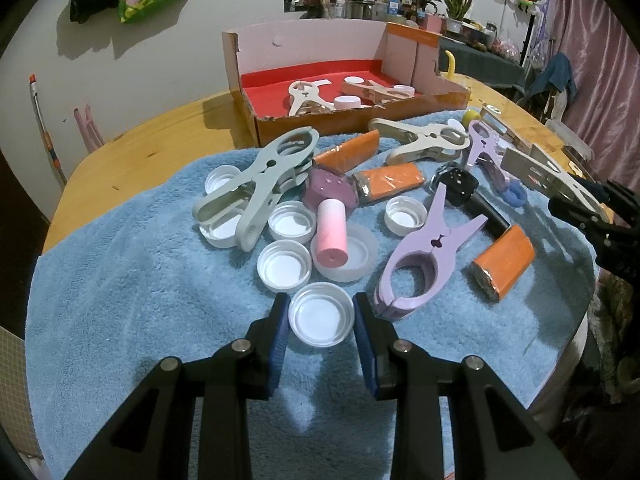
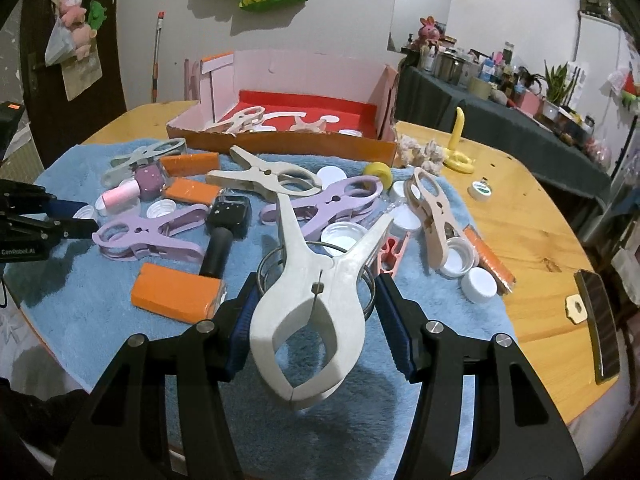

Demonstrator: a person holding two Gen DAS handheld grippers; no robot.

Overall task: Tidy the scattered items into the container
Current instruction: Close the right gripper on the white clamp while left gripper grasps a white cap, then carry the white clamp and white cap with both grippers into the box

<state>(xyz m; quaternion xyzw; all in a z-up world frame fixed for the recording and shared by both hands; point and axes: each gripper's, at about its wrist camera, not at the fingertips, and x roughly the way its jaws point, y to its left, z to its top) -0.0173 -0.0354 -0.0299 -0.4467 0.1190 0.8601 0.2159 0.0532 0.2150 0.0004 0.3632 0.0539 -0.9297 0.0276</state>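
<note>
Clips, white bottle caps, orange blocks and small bottles lie scattered on a blue towel (image 1: 120, 280). My left gripper (image 1: 322, 316) stands around a white cap (image 1: 322, 314), its blue pads at the cap's sides; whether they touch it I cannot tell. My right gripper (image 2: 316, 312) is shut on a large white clip (image 2: 308, 308) by its spring and holds it tilted above the towel (image 2: 280, 420). The cardboard box (image 1: 256, 92) with a red floor stands at the back with clips and caps in it; it also shows in the right wrist view (image 2: 280, 146).
A lilac clip (image 1: 424, 256), a pink bottle (image 1: 331, 236), a grey-green clip (image 1: 260, 184) and an orange block (image 1: 502, 264) lie close ahead of the left gripper. A phone (image 2: 598, 320) lies at the wooden table's right edge. A yellow figure (image 2: 458, 140) stands right of the box.
</note>
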